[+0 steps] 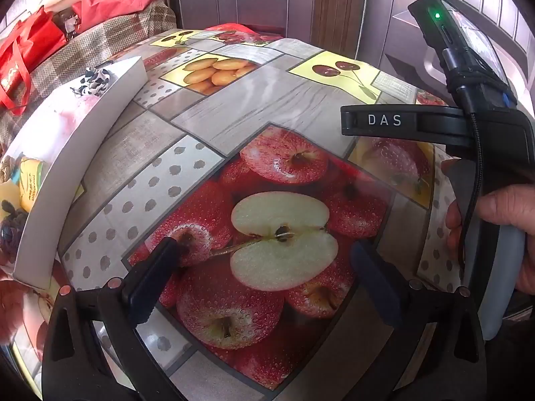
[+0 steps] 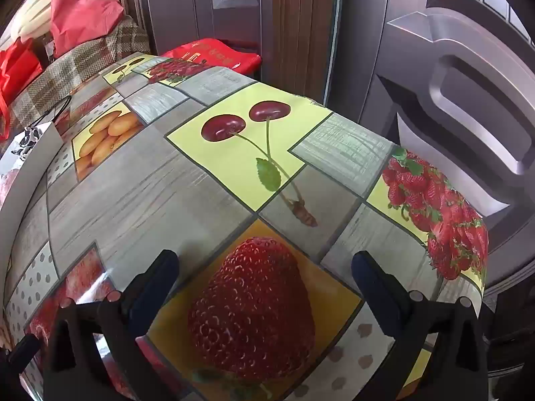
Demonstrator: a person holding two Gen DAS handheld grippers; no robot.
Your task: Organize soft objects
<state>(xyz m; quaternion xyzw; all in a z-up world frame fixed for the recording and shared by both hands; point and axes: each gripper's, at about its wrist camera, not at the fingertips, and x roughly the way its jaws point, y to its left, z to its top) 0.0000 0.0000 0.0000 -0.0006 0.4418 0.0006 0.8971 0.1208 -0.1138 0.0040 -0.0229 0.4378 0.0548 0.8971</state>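
A white box (image 1: 83,153) stands at the table's left edge and holds soft items: a black-and-white spotted cloth (image 1: 95,80), something pink (image 1: 67,117), a yellow packet (image 1: 30,180) and dark yarn (image 1: 10,224). My left gripper (image 1: 264,247) hovers open over the printed apples, right of the box, with nothing between its fingers. My right gripper (image 2: 264,257) is open too, empty, above the printed strawberry. The box wall (image 2: 30,167) and the spotted cloth (image 2: 26,140) show at the far left of the right wrist view.
A fruit-print oilcloth covers the table (image 1: 267,100). In the left wrist view a hand (image 1: 501,227) holds the other gripper's black body (image 1: 495,140) at the right. Behind the table are a plaid-covered sofa (image 2: 83,63), red bags (image 1: 30,53) and dark panelled doors (image 2: 468,100).
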